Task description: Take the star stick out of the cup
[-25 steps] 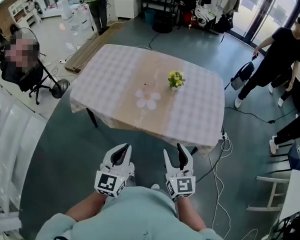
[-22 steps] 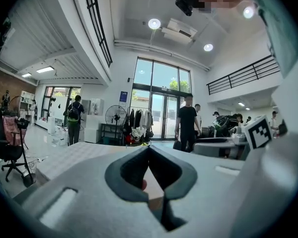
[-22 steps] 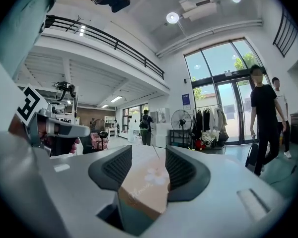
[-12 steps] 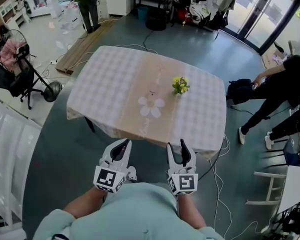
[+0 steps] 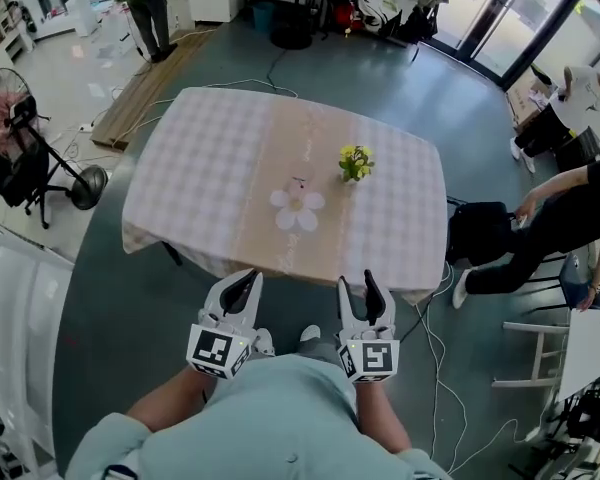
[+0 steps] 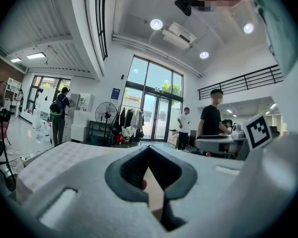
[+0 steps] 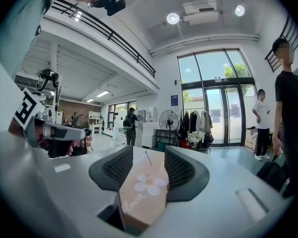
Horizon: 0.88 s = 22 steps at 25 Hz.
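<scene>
The table (image 5: 190, 183) wears a checked cloth and a beige runner (image 5: 280, 248) with a white flower print (image 5: 298, 206). A thin dark stick (image 7: 147, 157) rises just behind that print, and its small dark top (image 5: 300, 180) shows in the head view. I cannot make out a cup. A little pot of yellow flowers (image 5: 354, 162) stands to the right of it. Both grippers hang at the table's near edge, short of all this. My left gripper (image 5: 250, 280) (image 6: 148, 148) is shut, tips together, empty. My right gripper (image 5: 358, 286) (image 7: 149, 150) is open; its jaws have just been closing slightly, with nothing between them.
A black bag (image 5: 480, 233) and people (image 5: 565, 218) are to the right of the table. Cables (image 5: 435, 343) trail on the floor by its near right corner. A stroller (image 5: 15, 158) and a floor fan (image 5: 85, 186) stand to the left. Another person (image 5: 145, 3) stands at the far side of the room.
The table has come closer, and both grippers now sit at its near edge instead of over the floor. The people on the right have shifted.
</scene>
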### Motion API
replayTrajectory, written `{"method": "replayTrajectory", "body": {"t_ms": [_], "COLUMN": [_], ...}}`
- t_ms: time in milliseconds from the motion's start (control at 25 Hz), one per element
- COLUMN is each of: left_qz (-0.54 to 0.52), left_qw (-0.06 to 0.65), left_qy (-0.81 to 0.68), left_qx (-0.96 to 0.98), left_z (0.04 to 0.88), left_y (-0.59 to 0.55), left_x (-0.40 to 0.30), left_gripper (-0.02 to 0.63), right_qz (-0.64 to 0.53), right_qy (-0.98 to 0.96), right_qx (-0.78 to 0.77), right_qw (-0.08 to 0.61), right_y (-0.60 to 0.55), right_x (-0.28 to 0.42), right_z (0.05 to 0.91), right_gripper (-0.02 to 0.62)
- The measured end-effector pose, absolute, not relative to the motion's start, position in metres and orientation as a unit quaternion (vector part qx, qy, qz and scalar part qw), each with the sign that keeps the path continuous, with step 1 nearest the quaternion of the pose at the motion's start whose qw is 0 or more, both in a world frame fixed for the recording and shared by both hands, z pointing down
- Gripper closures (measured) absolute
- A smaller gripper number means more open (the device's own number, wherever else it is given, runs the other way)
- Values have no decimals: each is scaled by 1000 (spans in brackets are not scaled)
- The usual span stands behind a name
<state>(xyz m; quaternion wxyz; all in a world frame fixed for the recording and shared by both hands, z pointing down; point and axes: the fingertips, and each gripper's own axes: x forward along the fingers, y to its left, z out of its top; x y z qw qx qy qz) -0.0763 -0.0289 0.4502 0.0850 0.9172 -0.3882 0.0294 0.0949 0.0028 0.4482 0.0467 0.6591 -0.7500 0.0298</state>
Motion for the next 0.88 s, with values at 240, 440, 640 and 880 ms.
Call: {"method": "replayTrajectory", "body": {"t_ms": [240,440,640,880], "left_qz": [34,31,29,33], "left_qw": [83,78,76,74], "left_qy": [-400,-427,-453,-477], "left_qx": [912,900,888,875], "left_z": [454,446,447,446], "left_y": [-43,-59,-78,-94], "left_x": [-71,-69,-61,-40], "left_gripper": [604,604,604,604], "right_qz": [36,22,16,17], "right_qy": [-750,-770,-797,-819], "right_qx": [658,633,598,567], "right_qw": [48,75,87,82], "right_y": [-18,-51,-80,-106], "right_x": [110,114,110,121], "right_z": [460,471,483,484], "right_gripper": [419,422,422,423]}}
